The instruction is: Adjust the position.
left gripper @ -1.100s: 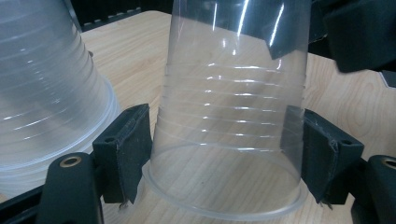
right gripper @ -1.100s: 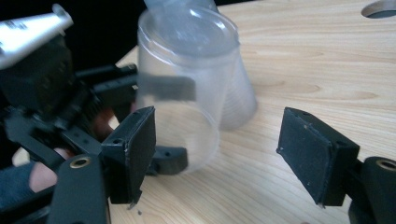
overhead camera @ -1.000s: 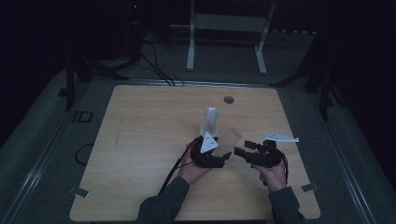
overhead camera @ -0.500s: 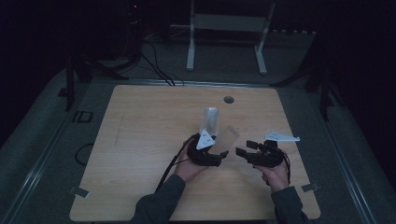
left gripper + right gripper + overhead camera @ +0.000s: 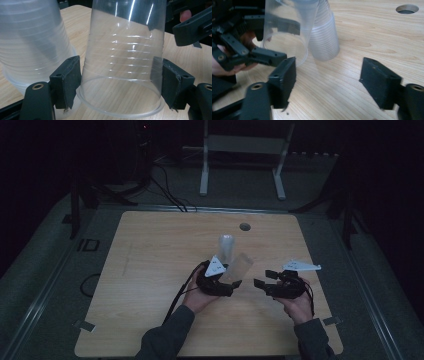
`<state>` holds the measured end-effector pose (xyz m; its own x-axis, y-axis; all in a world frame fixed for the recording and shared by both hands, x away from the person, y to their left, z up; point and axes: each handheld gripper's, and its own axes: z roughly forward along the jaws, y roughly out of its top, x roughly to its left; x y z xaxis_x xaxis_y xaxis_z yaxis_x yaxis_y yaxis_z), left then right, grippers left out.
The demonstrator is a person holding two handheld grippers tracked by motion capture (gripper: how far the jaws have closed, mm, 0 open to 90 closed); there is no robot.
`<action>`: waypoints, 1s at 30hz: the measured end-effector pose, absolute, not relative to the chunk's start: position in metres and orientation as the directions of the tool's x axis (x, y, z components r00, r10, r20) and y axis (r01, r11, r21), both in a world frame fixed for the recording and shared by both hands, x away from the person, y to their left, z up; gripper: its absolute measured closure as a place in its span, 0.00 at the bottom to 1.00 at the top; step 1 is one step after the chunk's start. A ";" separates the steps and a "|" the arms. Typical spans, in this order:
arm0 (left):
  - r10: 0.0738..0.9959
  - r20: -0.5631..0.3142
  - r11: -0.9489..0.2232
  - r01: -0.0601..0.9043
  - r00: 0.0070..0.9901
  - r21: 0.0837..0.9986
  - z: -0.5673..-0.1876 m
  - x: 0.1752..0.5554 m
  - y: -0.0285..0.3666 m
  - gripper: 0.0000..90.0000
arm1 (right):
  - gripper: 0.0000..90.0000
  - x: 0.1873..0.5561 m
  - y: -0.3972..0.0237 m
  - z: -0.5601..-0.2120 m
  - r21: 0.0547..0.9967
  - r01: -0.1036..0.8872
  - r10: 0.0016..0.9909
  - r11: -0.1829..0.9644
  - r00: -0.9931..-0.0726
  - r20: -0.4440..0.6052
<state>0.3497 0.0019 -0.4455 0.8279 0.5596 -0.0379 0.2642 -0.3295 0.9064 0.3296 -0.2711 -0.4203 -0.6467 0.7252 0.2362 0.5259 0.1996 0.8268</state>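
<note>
Left gripper (image 5: 235, 284) fingers clamp a single clear cup (image 5: 123, 62), upside-down and tilted, lifted just beside the cup stack (image 5: 226, 247) on the worktop (image 5: 150, 270). Right gripper (image 5: 328, 82) fingers have just been closing, nothing between them; likely lining up to take the cup.

A dim lab or recording studio. A plain light wooden table (image 5: 150, 270) with a round cable hole (image 5: 244, 226) stands on grey carpet (image 5: 45, 285) in a dark room. Black cables (image 5: 165, 190) trail across the floor behind it, beside a white metal stand (image 5: 240, 150) and dark equipment legs (image 5: 75, 205).
</note>
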 end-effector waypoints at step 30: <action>0.516 -0.037 -0.370 0.262 0.856 0.891 -0.430 0.354 0.020 0.28 | 0.36 0.329 -0.258 -0.401 0.752 0.452 0.704 0.479 -0.710 -0.022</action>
<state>0.3536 0.0203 -0.4300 0.8558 0.5161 -0.0370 0.2616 -0.3699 0.8915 0.3293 -0.2581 -0.4013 -0.7097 0.7041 -0.0220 0.4523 0.4794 0.7521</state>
